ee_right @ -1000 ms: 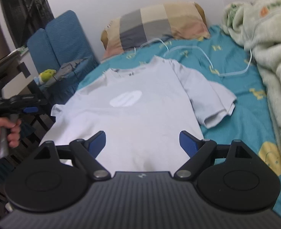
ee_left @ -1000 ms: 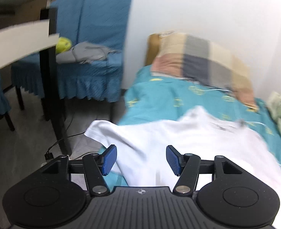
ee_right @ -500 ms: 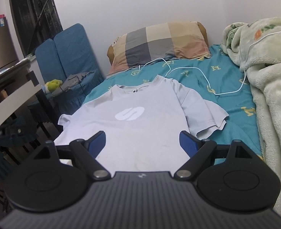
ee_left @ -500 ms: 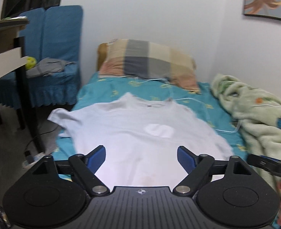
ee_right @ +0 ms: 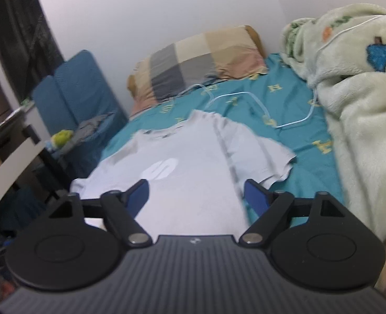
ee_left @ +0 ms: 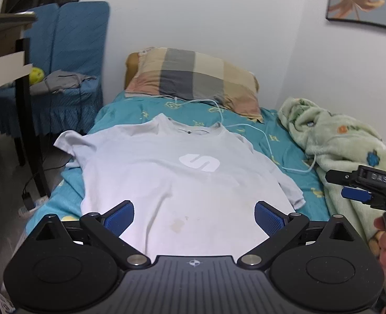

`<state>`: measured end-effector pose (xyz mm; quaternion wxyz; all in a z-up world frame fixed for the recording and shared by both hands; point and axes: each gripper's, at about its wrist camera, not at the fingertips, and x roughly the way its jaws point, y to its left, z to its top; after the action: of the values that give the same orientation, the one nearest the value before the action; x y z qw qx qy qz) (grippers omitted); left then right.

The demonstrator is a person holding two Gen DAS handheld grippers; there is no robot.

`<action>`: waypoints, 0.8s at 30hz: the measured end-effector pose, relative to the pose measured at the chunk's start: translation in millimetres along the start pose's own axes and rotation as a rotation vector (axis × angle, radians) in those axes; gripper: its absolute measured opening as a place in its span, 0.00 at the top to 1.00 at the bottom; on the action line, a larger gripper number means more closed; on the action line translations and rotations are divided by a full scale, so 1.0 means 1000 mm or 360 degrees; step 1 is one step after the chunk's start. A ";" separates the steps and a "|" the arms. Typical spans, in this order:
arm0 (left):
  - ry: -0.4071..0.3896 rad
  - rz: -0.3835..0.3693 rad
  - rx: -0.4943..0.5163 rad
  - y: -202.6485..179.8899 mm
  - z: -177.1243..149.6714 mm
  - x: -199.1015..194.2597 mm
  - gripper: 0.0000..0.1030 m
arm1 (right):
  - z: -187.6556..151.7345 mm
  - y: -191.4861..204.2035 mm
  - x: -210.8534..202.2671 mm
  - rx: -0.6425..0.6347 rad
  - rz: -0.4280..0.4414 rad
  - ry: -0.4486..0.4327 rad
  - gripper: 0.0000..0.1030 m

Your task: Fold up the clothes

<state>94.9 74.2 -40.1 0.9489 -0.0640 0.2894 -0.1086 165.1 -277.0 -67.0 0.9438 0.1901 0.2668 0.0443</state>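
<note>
A pale grey T-shirt (ee_left: 177, 178) with a white oval logo lies flat, front up, on the teal bed sheet (ee_left: 119, 112), collar toward the pillow. Its left sleeve hangs over the bed's edge. My left gripper (ee_left: 194, 216) is open above the shirt's hem, holding nothing. In the right wrist view the same T-shirt (ee_right: 193, 172) fills the middle, and my right gripper (ee_right: 196, 195) is open over its lower right part, near the right sleeve (ee_right: 268, 159). The right gripper (ee_left: 360, 191) also shows at the right of the left wrist view, held by a hand.
A checked pillow (ee_left: 193, 78) lies at the head of the bed. A green fleece blanket (ee_left: 344, 141) is bunched along the right side. A white cable (ee_left: 266, 136) runs over the sheet. A blue-covered chair (ee_left: 62, 60) and a table leg (ee_left: 30, 120) stand left of the bed.
The left wrist view swung from the chair side to face the whole shirt, and its jaws widened. The right gripper moved lower and rightward over the shirt; its view is now blurred.
</note>
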 end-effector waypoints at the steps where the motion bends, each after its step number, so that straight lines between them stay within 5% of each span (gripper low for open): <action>1: -0.0011 0.0006 -0.0017 0.003 0.002 0.000 0.03 | 0.007 -0.009 0.008 0.0012 -0.0025 0.0020 0.24; 5: -0.0034 -0.0003 -0.0066 0.009 0.004 0.006 0.03 | 0.028 -0.047 0.048 0.0119 -0.0113 0.0132 0.34; 16: 0.0076 -0.0045 -0.0186 0.028 -0.002 0.061 0.03 | 0.019 -0.121 0.162 0.0350 -0.0328 0.0263 0.38; 17: 0.0085 -0.0052 -0.0197 0.030 -0.003 0.065 0.03 | 0.018 -0.124 0.170 0.0361 -0.0329 0.0254 0.41; 19: 0.0102 -0.0062 -0.0222 0.035 -0.004 0.071 0.03 | 0.015 -0.127 0.186 0.0366 -0.0339 0.0284 0.77; 22: 0.0115 -0.0065 -0.0277 0.042 -0.005 0.076 0.03 | 0.015 -0.116 0.195 0.0274 -0.0386 0.0239 0.94; 24: 0.0117 -0.0067 -0.0314 0.045 -0.005 0.077 0.03 | 0.027 -0.104 0.191 0.0151 -0.0448 0.0133 0.94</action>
<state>161.9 98.9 -94.2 0.9242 -0.1591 0.3320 -0.1017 340.2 -346.3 -178.6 0.9188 0.1933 0.3315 -0.0932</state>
